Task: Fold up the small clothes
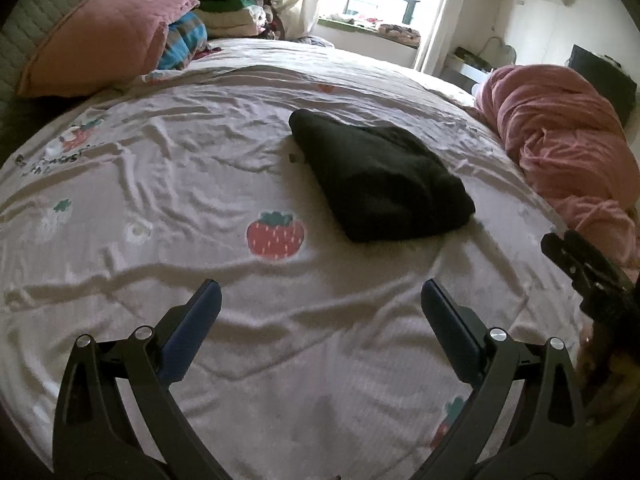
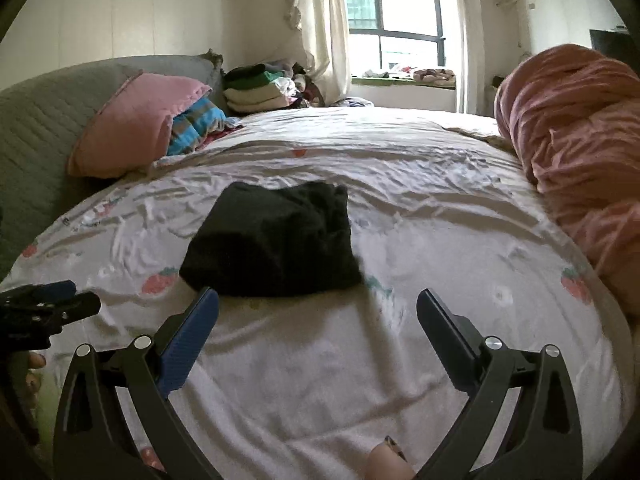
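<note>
A folded dark garment lies mid-frame on the bed, soft and light, best pinched at an edge; left gripper and right gripper gape wide, empty.

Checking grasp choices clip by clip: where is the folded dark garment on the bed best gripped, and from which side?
Probably the near edge of the dark garment, approached low from the camera side. It lies flat as a thick, compact stack on the strawberry sheet, and that edge faces the right gripper, whose jaws stand wide and empty. The left gripper is likewise open, farther off.
</note>
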{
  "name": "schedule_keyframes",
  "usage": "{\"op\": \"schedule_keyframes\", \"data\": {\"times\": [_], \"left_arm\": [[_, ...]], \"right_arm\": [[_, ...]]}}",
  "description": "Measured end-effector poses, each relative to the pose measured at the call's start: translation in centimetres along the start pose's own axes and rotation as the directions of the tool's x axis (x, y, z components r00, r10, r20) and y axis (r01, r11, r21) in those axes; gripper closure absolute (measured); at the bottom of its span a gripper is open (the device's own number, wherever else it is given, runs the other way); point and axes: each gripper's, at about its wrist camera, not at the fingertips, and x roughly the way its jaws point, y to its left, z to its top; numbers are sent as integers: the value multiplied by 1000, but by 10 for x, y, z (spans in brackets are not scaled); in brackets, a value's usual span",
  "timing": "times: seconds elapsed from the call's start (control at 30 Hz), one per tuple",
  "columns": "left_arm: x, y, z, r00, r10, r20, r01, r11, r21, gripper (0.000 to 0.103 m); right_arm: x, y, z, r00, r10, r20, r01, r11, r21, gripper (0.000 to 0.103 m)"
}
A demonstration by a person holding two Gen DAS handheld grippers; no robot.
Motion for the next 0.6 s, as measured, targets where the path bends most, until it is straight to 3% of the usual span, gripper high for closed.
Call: {"op": "schedule_keyframes", "data": {"times": [0.27,0.6], "left_arm": [[1,3,-20,1000,1,3,-1,1000,5,10],[2,5,-23,1000,18,-10,-18,1000,-6,9]], "right_arm": [[4,11,-41,995,-46,-86,47,999,20,5],[4,16,-43,995,-39,-92,39,999,-3,5]]}}
